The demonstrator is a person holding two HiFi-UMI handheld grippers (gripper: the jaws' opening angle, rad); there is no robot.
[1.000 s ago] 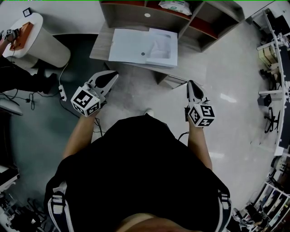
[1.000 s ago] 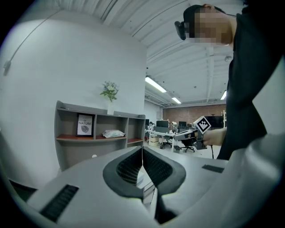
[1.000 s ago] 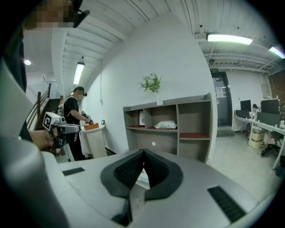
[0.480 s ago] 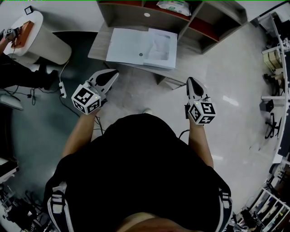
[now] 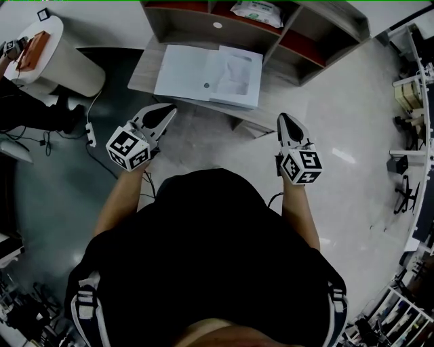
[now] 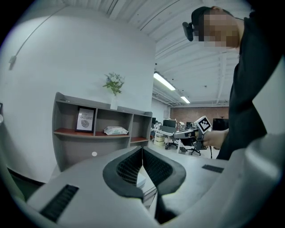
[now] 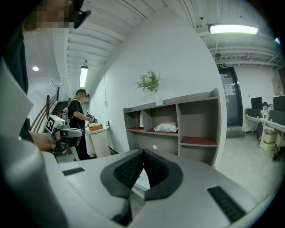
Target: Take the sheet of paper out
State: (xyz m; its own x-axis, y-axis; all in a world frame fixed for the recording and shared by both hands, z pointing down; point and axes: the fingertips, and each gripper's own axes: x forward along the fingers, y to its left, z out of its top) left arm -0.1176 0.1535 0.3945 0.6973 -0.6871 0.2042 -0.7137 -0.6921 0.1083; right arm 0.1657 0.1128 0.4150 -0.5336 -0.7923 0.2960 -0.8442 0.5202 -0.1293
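Observation:
An open white folder (image 5: 184,71) lies on a low grey table (image 5: 270,110), and a sheet in a clear sleeve (image 5: 237,73) makes up its right half. My left gripper (image 5: 169,110) hangs short of the table's near-left edge, shut and holding nothing. My right gripper (image 5: 284,118) is shut and empty off the table's near-right corner. Neither touches the folder. In the left gripper view the jaws (image 6: 142,149) meet with nothing between them. The right gripper view shows the same for its jaws (image 7: 144,152).
A grey shelf unit (image 5: 302,37) stands behind the table, with a white packet (image 5: 256,9) on a shelf. A round white stand (image 5: 64,64) is at the far left, a person (image 7: 80,119) beside it. A power strip with cable (image 5: 91,135) lies on the floor at left.
Both grippers have come a little closer to the table and folder. Their jaws stay shut, and the folder has not been touched.

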